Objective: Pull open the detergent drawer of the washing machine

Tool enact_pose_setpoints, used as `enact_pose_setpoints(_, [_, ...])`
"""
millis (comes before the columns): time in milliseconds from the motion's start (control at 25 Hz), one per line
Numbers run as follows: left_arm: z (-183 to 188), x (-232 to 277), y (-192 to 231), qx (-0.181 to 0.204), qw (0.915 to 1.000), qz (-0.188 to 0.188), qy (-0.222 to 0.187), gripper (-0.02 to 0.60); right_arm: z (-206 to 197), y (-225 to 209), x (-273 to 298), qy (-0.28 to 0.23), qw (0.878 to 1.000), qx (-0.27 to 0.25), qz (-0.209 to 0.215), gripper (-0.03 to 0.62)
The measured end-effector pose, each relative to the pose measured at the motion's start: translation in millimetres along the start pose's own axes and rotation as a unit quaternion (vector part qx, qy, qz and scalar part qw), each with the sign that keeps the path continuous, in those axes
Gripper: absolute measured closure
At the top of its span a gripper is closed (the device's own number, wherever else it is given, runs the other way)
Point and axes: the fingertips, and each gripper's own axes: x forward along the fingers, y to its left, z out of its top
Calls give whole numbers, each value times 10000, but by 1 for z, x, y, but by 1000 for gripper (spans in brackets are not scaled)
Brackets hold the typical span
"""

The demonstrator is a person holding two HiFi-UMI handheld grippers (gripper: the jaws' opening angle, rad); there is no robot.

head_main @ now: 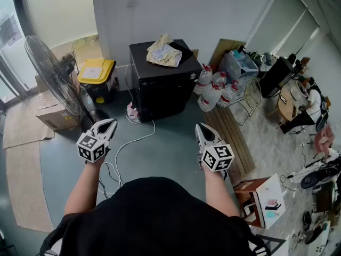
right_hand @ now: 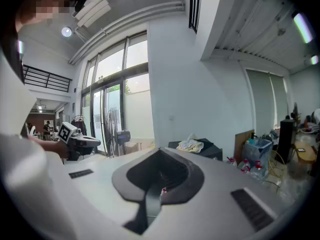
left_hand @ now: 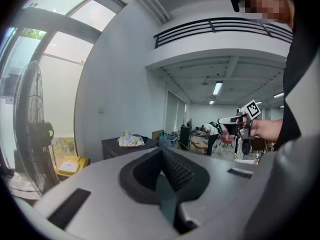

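Ahead, black washing machine [head_main: 160, 84] upright, front face toward the person [head_main: 154, 217]

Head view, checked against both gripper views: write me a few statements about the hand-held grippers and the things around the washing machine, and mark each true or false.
1. The left hand-held gripper and the right hand-held gripper are both shut with nothing between their jaws. True.
2. The left hand-held gripper touches the washing machine. False: both grippers are held in the air, well short of it.
3. A crumpled cloth lies on top of the washing machine. True.
4. The fan stands at the right of the washing machine in the head view. False: it stands at the left; bottles stand at the right.
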Motion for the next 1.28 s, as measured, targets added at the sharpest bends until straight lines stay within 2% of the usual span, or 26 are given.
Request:
enact_pose_setpoints(640, [1,5,-13,124,9993,-315,164,572,-4,7,3,-53,9998,175,-74,594])
enact_pose_setpoints(920, [-7,8,-6,5,9993,-297,238,572,-14,1,12,118,9997,172,-112,594])
enact_pose_setpoints(1280, [-16,34,1,-68,9990,-206,384,572,-30,-20,39,290,9994,203,57,594])
